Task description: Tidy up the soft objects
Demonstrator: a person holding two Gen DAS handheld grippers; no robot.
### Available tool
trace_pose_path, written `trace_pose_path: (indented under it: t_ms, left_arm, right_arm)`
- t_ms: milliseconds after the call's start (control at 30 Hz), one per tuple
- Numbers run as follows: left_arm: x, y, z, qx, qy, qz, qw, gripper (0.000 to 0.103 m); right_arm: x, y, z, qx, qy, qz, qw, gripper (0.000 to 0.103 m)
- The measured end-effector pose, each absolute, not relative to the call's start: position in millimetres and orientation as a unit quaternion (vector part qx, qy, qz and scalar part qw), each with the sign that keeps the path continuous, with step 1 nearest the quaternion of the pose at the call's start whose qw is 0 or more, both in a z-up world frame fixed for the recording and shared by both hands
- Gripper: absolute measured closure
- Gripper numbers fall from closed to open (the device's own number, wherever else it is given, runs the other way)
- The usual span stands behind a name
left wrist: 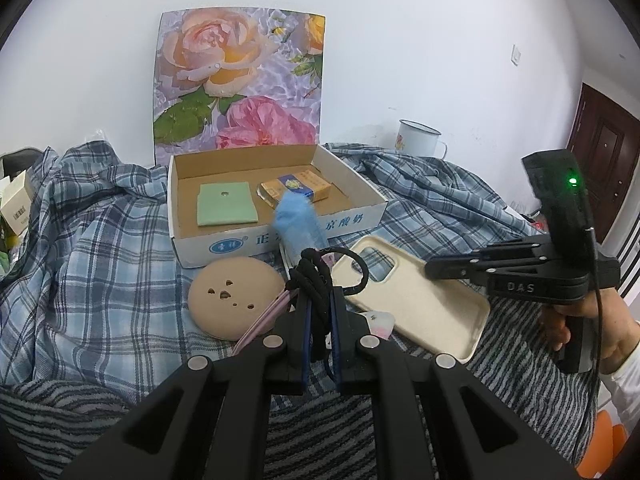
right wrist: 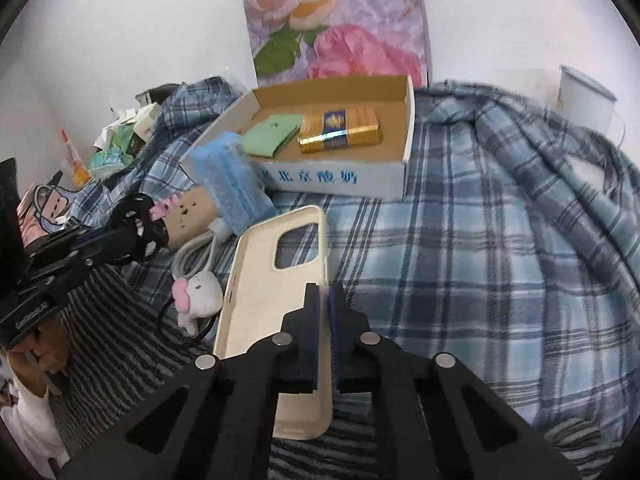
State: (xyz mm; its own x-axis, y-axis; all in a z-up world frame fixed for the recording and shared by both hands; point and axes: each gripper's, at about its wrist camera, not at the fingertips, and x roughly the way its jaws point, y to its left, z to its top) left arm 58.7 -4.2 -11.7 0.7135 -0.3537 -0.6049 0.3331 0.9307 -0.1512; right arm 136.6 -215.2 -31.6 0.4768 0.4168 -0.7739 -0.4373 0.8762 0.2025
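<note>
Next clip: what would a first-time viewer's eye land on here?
Probably the big rose picture propped against the wall behind the open cardboard box. Then the left gripper, shut on a tangle of black hair ties, and the right gripper, clamped on the edge of a cream phone case lying on the plaid cloth.

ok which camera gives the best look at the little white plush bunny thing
The right wrist view. There the white plush bunny lies in the open beside the cream phone case, with its pink flower showing. In the left wrist view only a white and pink sliver peeks out behind the left gripper.
</note>
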Motion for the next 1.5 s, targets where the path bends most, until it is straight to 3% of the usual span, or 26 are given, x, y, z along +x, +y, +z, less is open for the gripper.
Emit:
trace_pose_path:
  t_ms: [333,667,1167,1500]
  left_arm:
    - [55.3,0.4,-6.0,-0.025,0.317,-0.182,0.931,0.094]
    - [52.8,4.2,9.7,-0.028,0.297,-0.163,0.941,0.094]
    - [44.4,20.8,96.3,-0.037,0.209,-0.128,0.969,0.094]
    - [57.6,22.0,134.9,-0.042,0.176,-0.113,0.977,0.094]
  right_arm:
    - [107.6,-204.1,7.0,-0.112,0.350,0.227,0.902,0.099]
    - [88.4,-193.0,45.2,-0.119,0.247,0.224,0.935,0.099]
    - [68.8,-180.2,138.2,-0.103,0.102,0.244,0.959,0.099]
    - [76.3,-174.0,178.4,-0.082,0.047,0.248,0.964,0.099]
